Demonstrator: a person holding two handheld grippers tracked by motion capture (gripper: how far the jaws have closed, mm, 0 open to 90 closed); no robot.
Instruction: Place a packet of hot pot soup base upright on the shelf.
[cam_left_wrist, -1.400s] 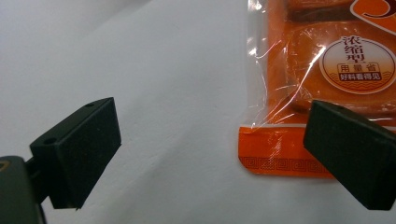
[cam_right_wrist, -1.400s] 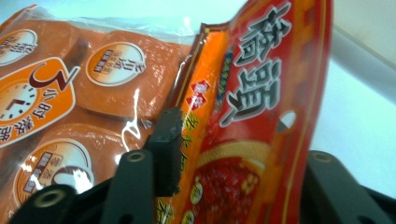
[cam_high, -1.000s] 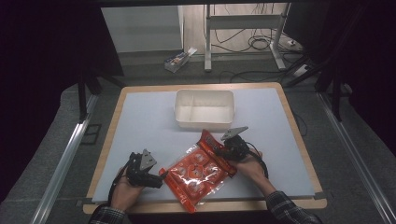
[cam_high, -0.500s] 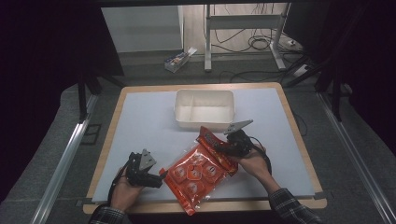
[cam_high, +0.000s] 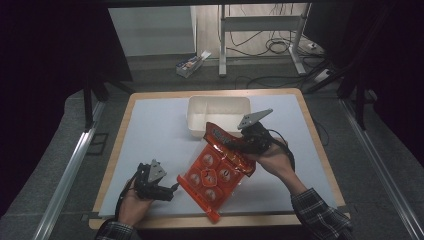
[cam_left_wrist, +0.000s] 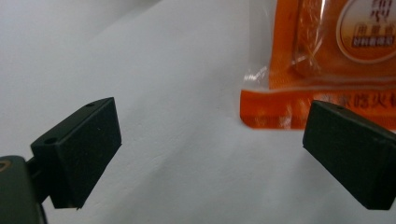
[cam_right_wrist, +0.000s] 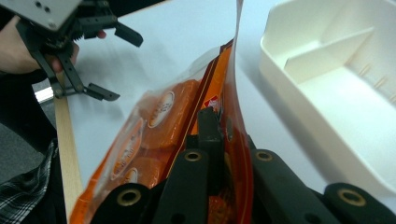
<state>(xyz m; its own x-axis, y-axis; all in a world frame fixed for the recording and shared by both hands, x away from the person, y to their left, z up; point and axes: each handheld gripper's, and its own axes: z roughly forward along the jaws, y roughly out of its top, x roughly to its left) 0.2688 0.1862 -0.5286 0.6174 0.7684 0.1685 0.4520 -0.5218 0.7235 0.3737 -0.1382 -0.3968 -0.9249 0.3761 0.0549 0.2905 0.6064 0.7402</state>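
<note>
An orange snack bag (cam_high: 218, 172) is held near the front middle of the bench (cam_high: 150, 130), tilted so that its far end is raised toward the right gripper (cam_high: 239, 142) and its near end reaches the front edge of the white sheet. The right gripper's fingers are clenched on the bag's upper edge; in the right gripper view the bag (cam_right_wrist: 159, 126) is pinched between the two black jaws, with round orange packets visible through its clear film.

The left gripper (cam_high: 165, 191) is held low at the front left, just beside the bag's lower left edge. Its fingers (cam_left_wrist: 77, 149) are spread wide and released, nothing being gripped; the white surface is seen between them, and the bag's sealed corner (cam_left_wrist: 280, 105) lies just beyond the right-hand finger.

A white divided tray (cam_high: 197, 107) stands behind the bag at the middle of the bench, and its inner partition (cam_right_wrist: 327, 53) is seen in the right gripper view.
</note>
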